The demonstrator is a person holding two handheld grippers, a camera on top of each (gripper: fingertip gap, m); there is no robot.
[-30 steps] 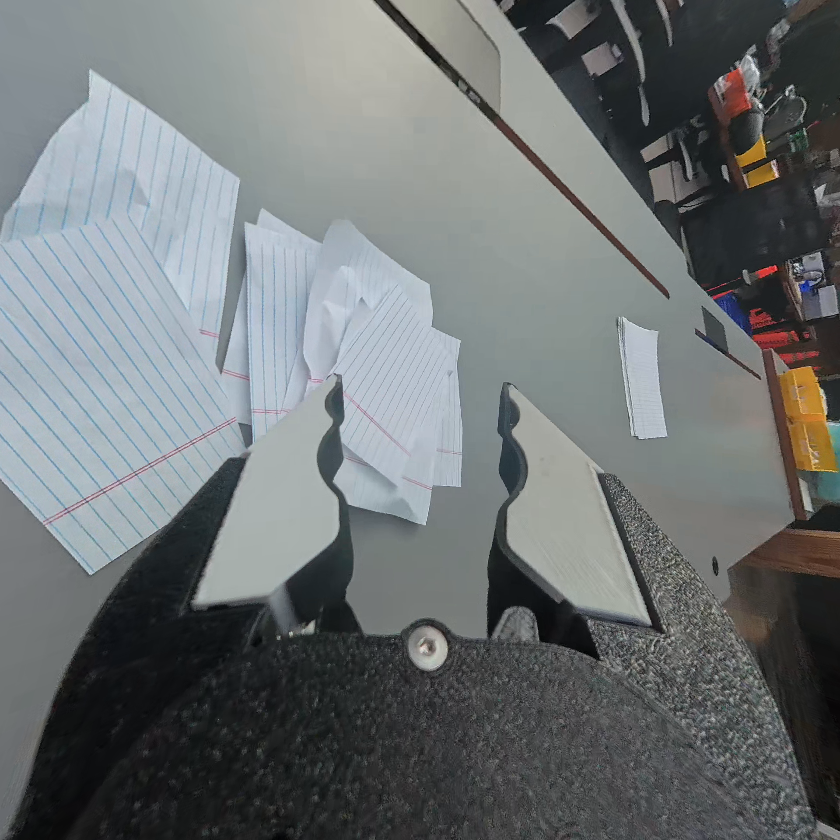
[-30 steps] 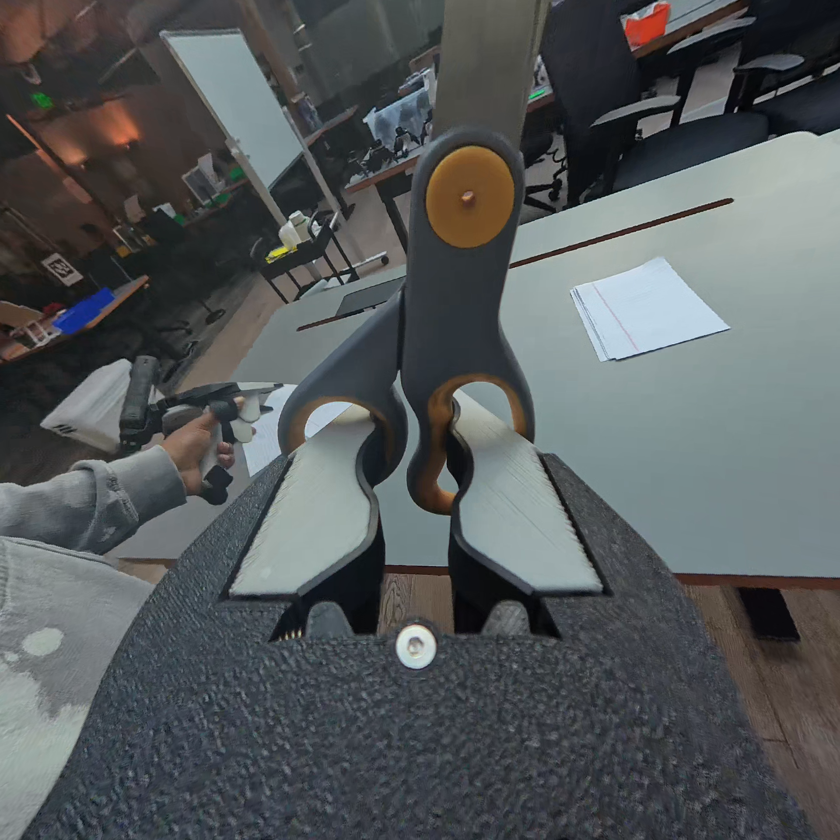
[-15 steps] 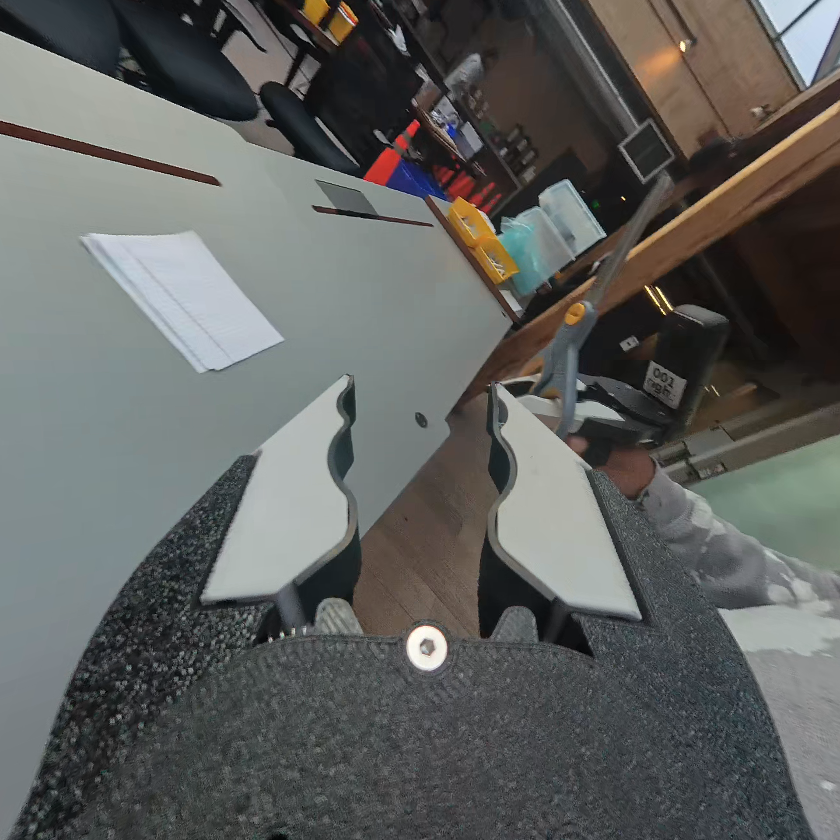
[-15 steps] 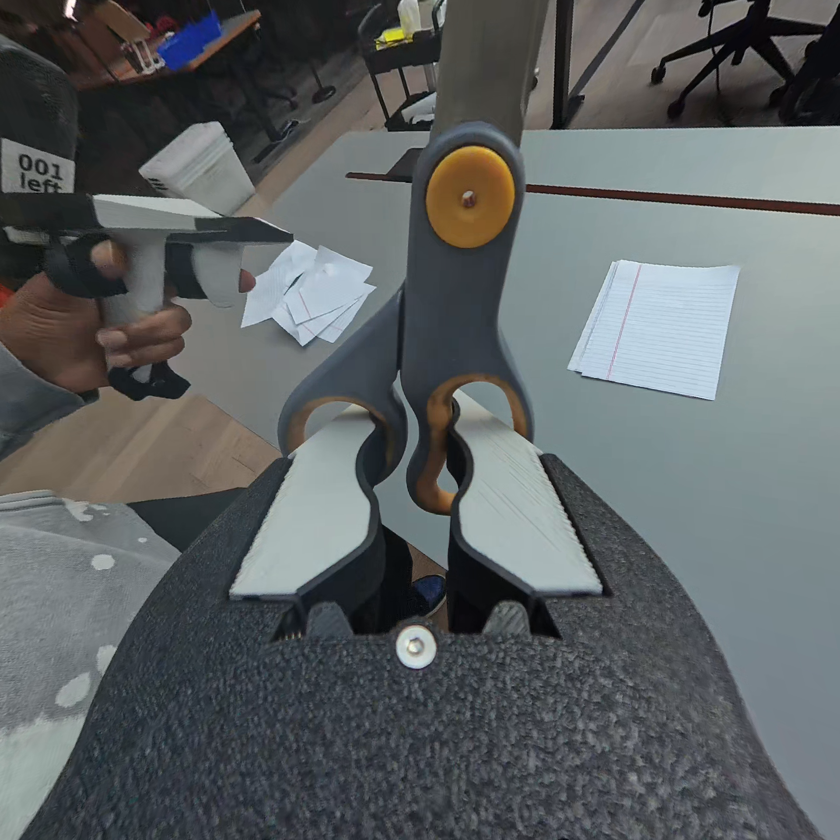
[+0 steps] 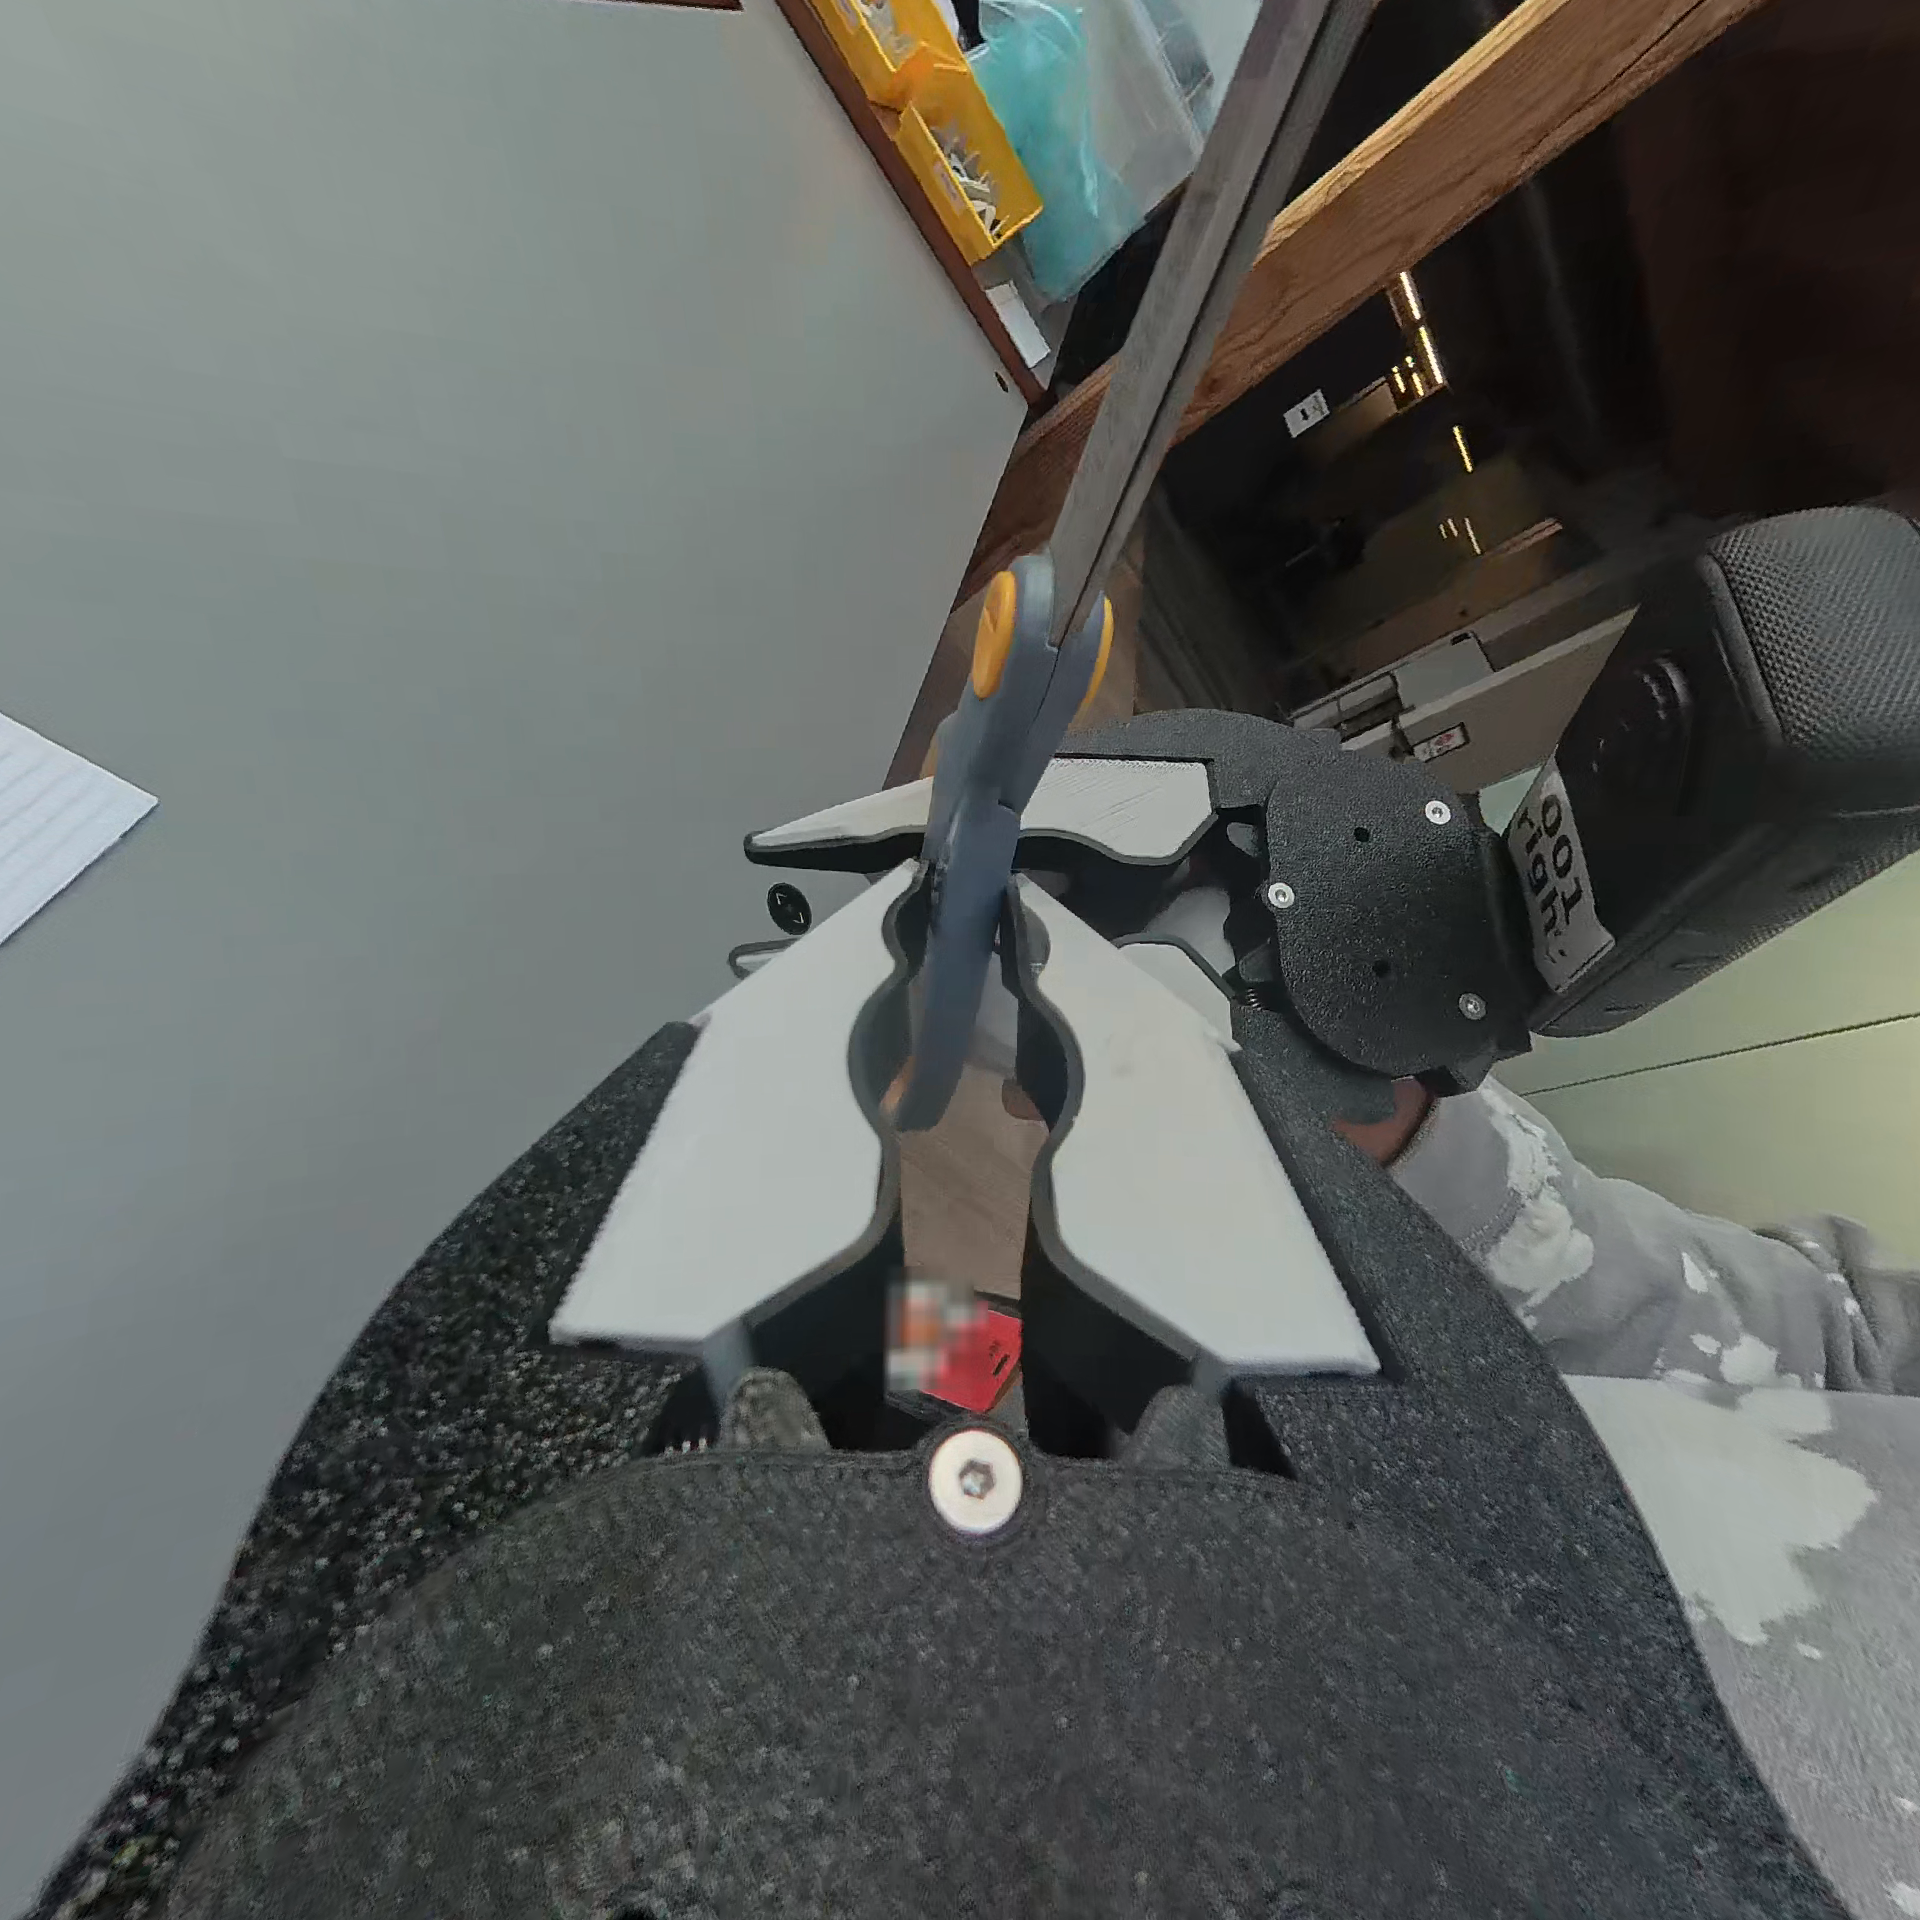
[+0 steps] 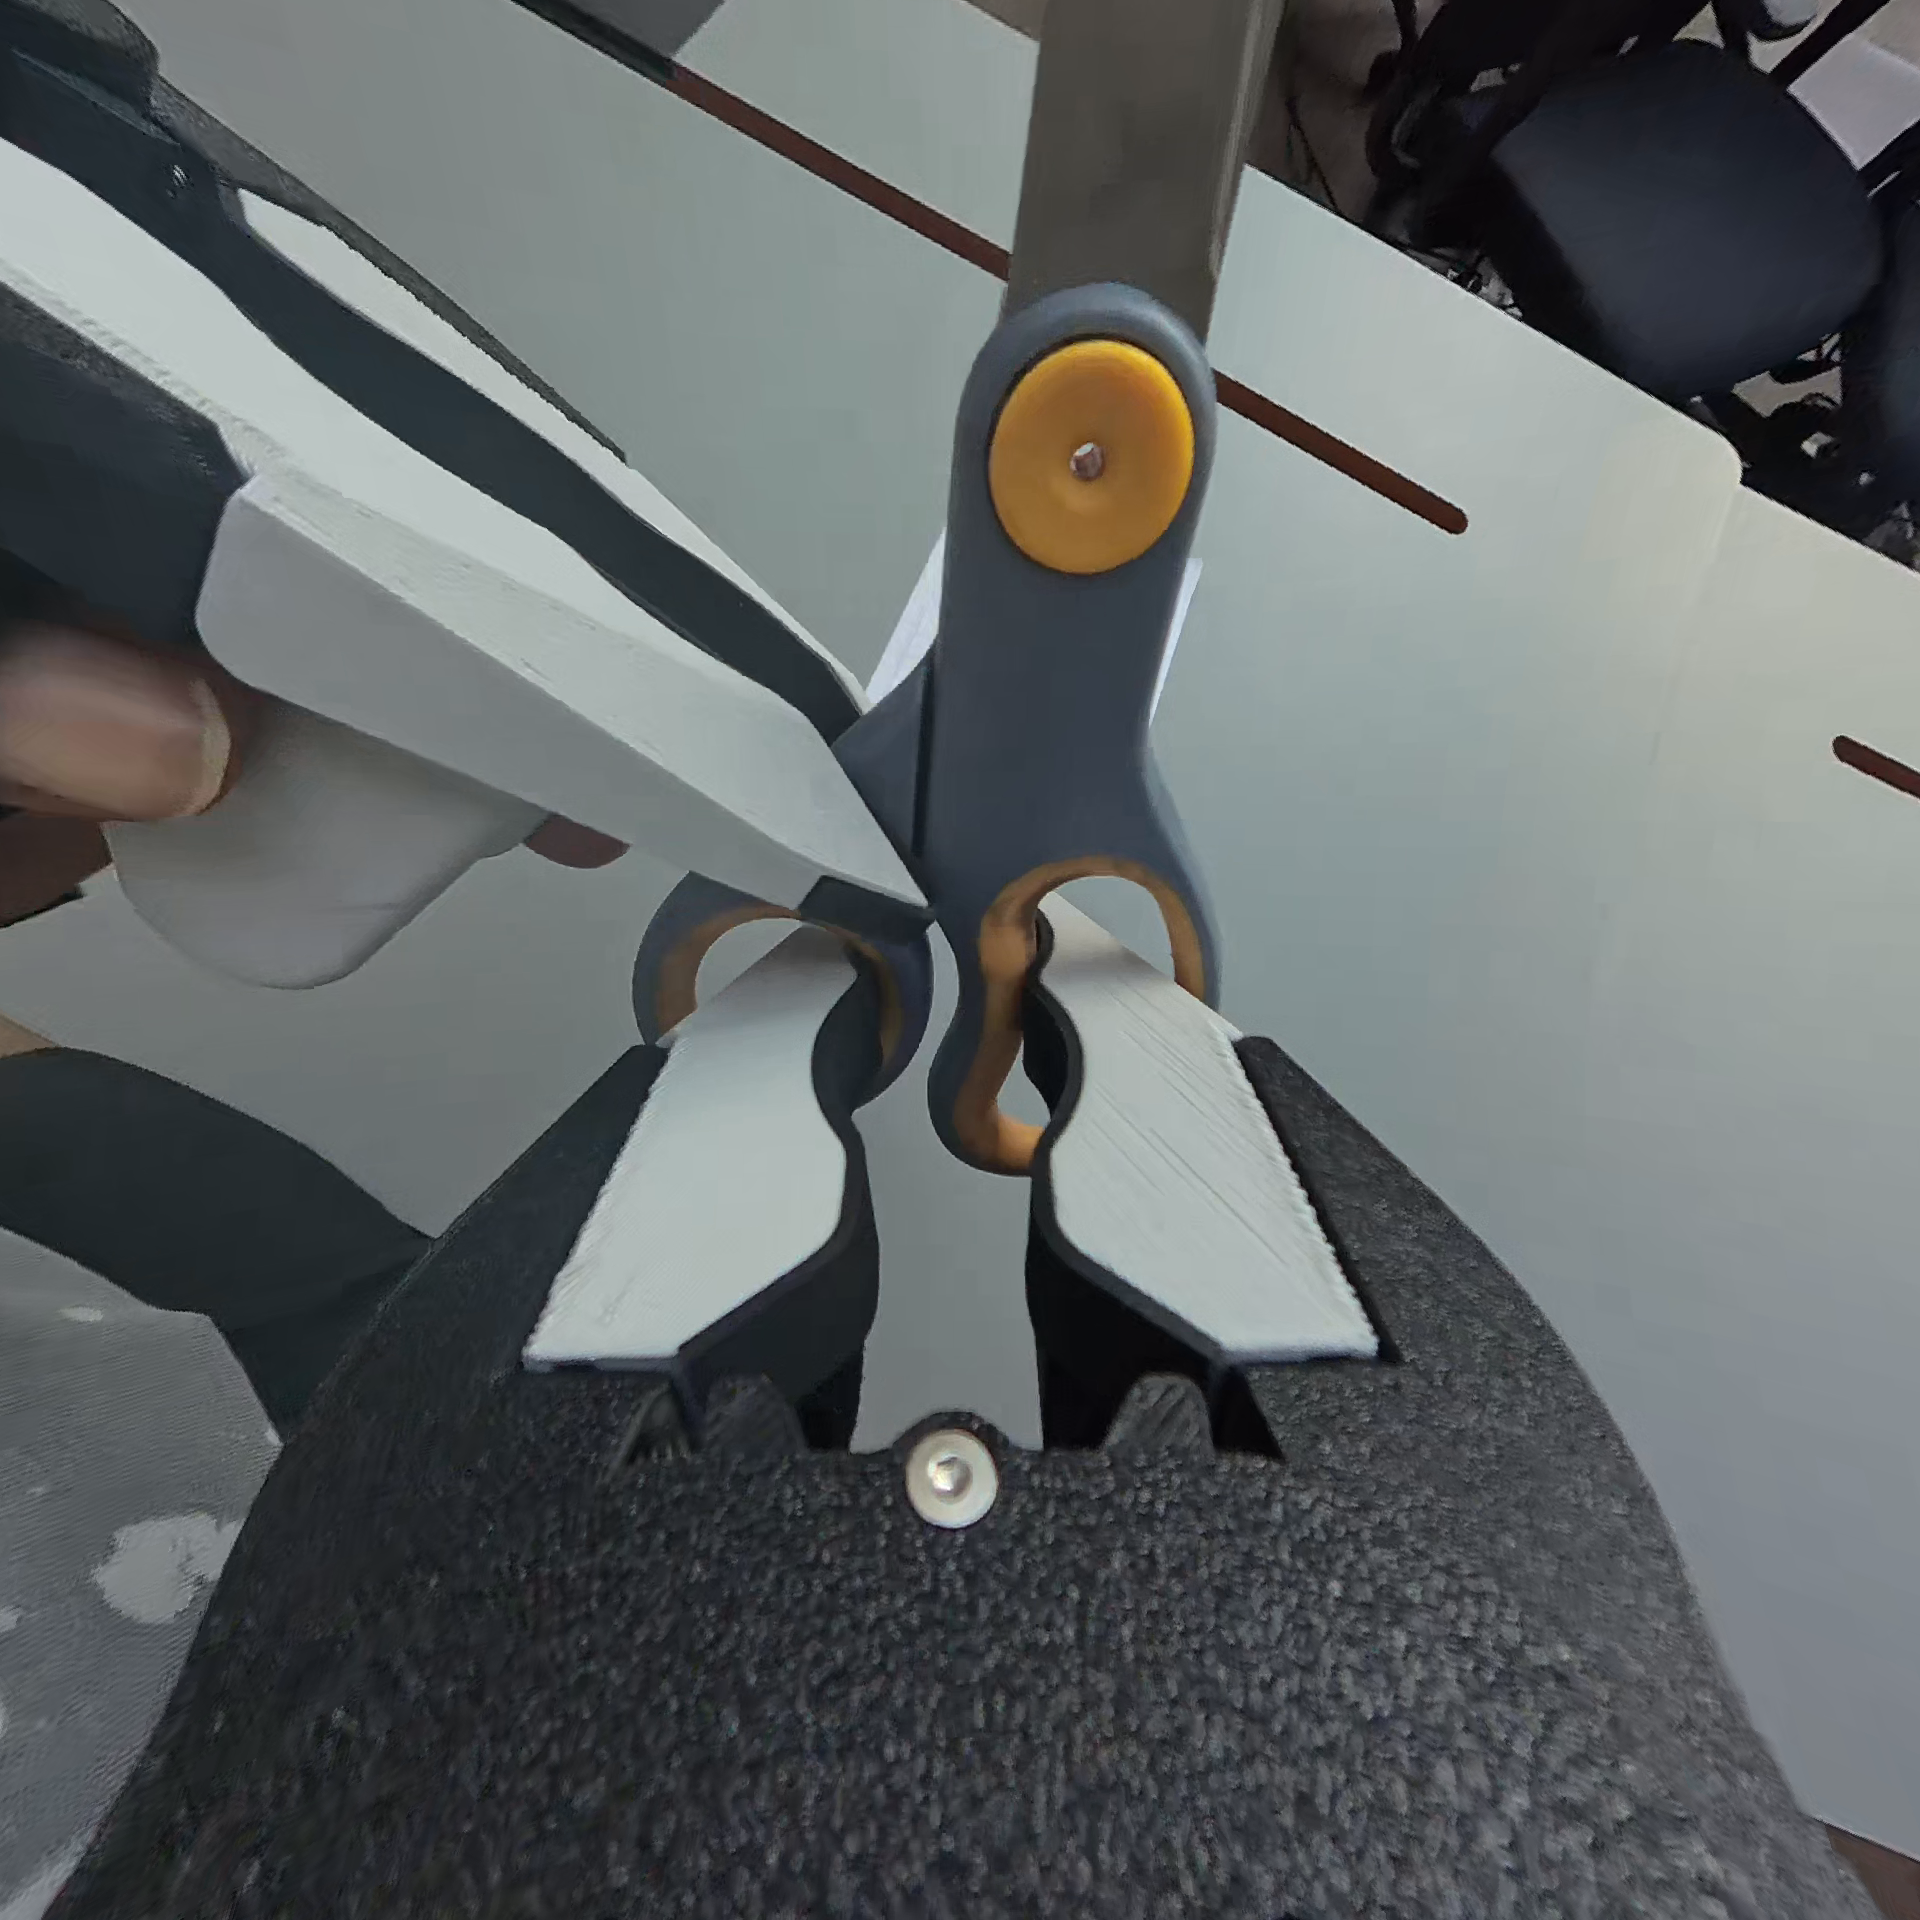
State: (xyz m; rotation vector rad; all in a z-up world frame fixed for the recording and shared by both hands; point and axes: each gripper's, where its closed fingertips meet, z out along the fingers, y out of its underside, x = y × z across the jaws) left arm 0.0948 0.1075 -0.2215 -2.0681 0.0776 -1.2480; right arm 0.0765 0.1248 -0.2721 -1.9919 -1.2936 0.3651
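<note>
In the left wrist view, the left gripper (image 5: 961,914) has its fingers closed around the dark grey handle of the scissors (image 5: 977,862), whose blade runs up out of the top of the picture so its tip is cut off, while the right gripper (image 5: 831,831) crosses behind the scissors' handle, and the grey table (image 5: 416,520) lies left of the scissors. In the right wrist view, the right gripper (image 6: 956,997) has a finger through each orange-lined loop of the scissors (image 6: 1081,665); its jaws stand apart, bearing the scissors on the loops, and the left gripper (image 6: 894,883) comes in from the left of the scissors, its fingertips meeting the handle just above the loops, the far finger mostly hidden behind the near one.
</note>
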